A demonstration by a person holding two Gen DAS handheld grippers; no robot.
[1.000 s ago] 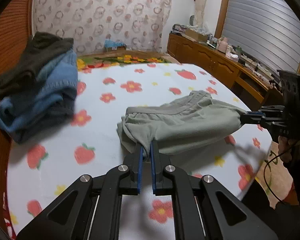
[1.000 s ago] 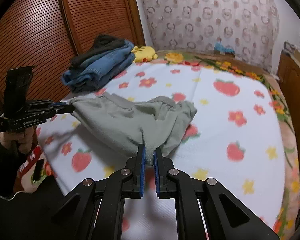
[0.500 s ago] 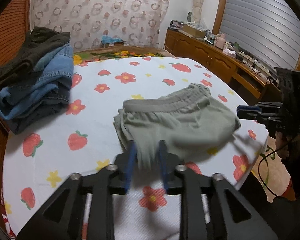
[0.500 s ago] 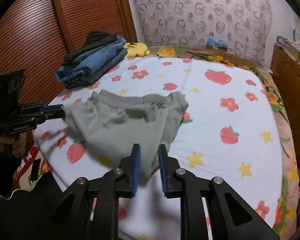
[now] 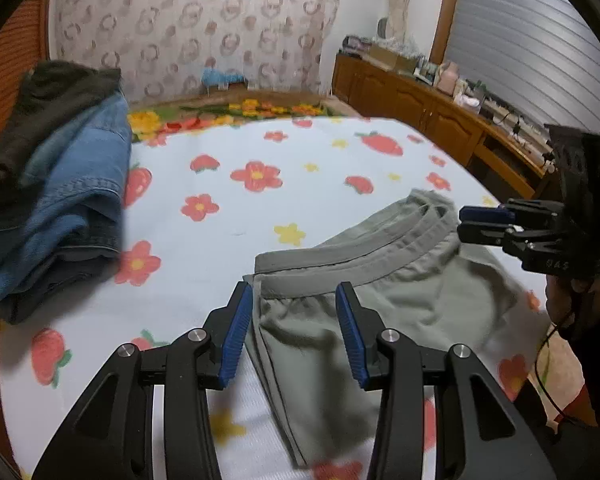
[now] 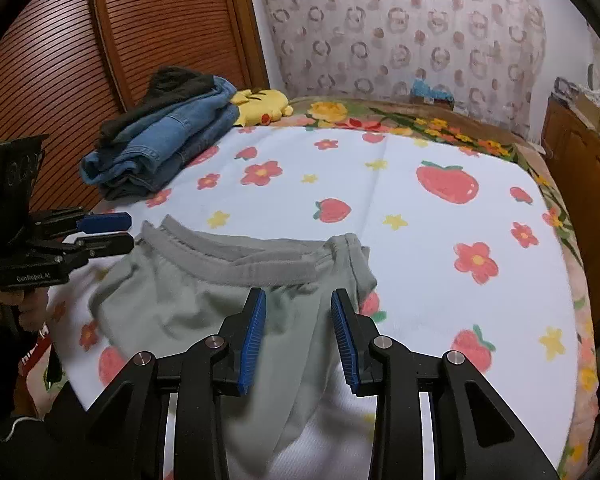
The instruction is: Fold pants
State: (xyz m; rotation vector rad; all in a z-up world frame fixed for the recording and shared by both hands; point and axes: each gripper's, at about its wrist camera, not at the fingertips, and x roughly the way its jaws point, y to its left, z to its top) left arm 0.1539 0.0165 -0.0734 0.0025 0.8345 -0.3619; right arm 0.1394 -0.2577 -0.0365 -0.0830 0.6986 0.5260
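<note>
Currently both grippers are free of cloth; the pants lie on the bed.

Left wrist view: left gripper (image 5: 295,332) has its jaws spread wide, nothing between the blue pads (image 5: 236,330). The grey-green pants (image 5: 384,296) lie on the strawberry-print sheet (image 5: 228,208), waistband (image 5: 352,248) facing away from the camera, fabric bunched below it and one edge trailing toward the near bed edge. The near end of the waistband sits just beyond the fingertips. The right gripper (image 5: 486,224) shows at the far end of the waistband, its fingers stacked one above the other with a narrow gap; no cloth visible between them. A stack of folded jeans (image 5: 72,208) sits well apart on the left.

Right wrist view: right gripper (image 6: 299,334) is spread open over the pants (image 6: 204,304), holding nothing. The left gripper (image 6: 110,232) appears at the far waistband corner, jaws parted, just beside the cloth and not pinching it. Pants hang partly over the near bed edge. A yellow plush toy (image 6: 262,104) lies behind the jeans.

Risks, judged from this layout:
- The body of the pants is wrinkled and doubled on itself; folding now would probably lock in an uneven shape.
- The overhanging part could drag the garment off the bed if one side is lifted alone.
- A pinch at the waistband may catch only one layer, so the layers would separate on lifting.
</note>
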